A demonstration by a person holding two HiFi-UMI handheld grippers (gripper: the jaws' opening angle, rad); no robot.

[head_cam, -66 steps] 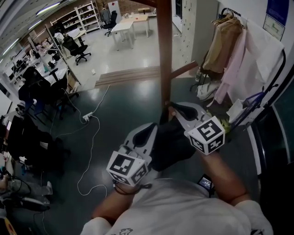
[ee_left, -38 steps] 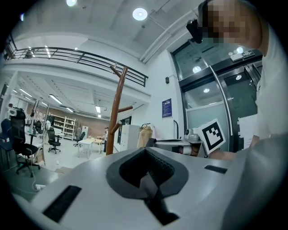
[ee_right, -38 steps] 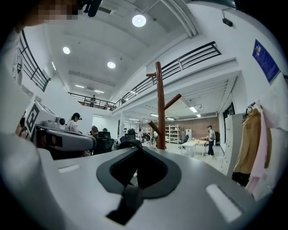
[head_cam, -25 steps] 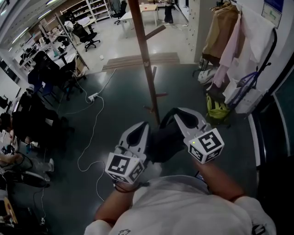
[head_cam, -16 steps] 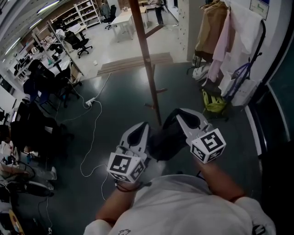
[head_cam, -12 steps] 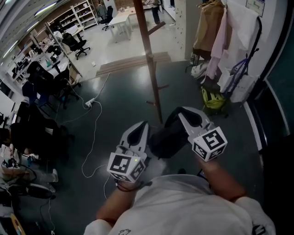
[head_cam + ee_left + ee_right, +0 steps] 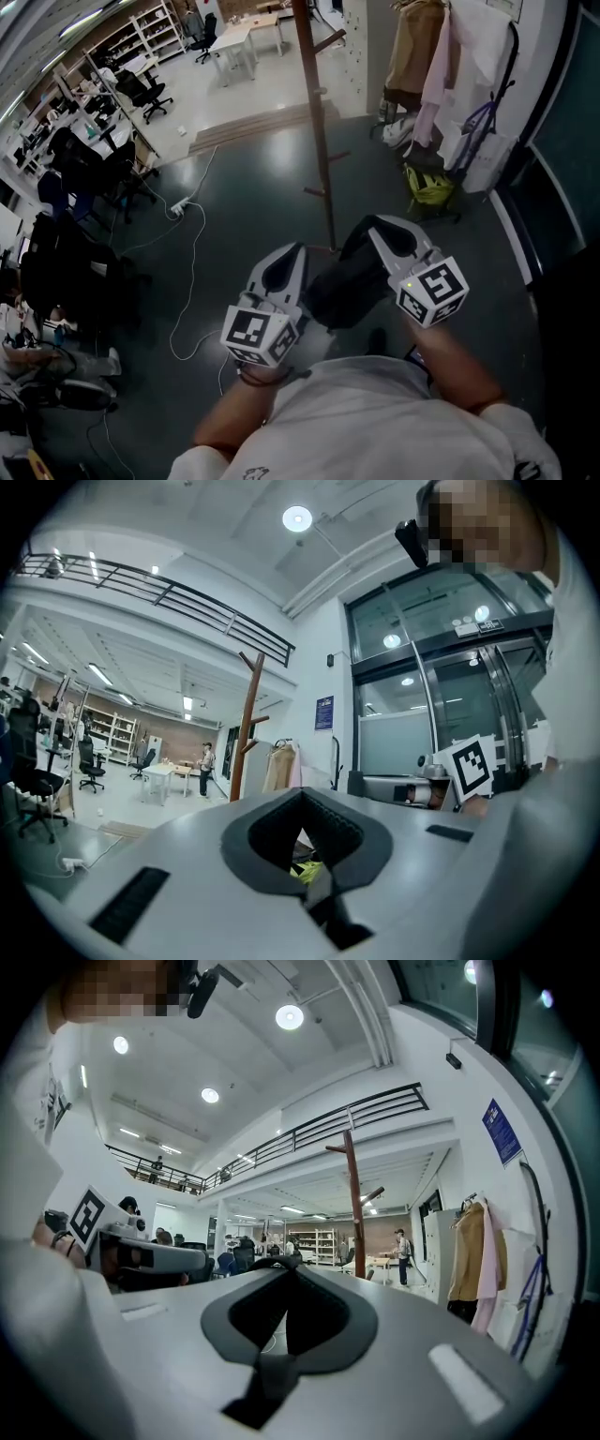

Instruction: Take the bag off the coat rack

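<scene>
The brown wooden coat rack (image 7: 319,141) now stands farther from both tools than before, and the soft black bag (image 7: 347,286) is clear of its pegs. Open dark floor (image 7: 234,216) spreads to the left, crossed by a white cable (image 7: 192,272). The left tool (image 7: 284,260), held close to the chest, is clamped on the bag hanging in the middle. The right tool (image 7: 373,232) grips it too. Hung garments (image 7: 422,56) crowd the right wall.
</scene>
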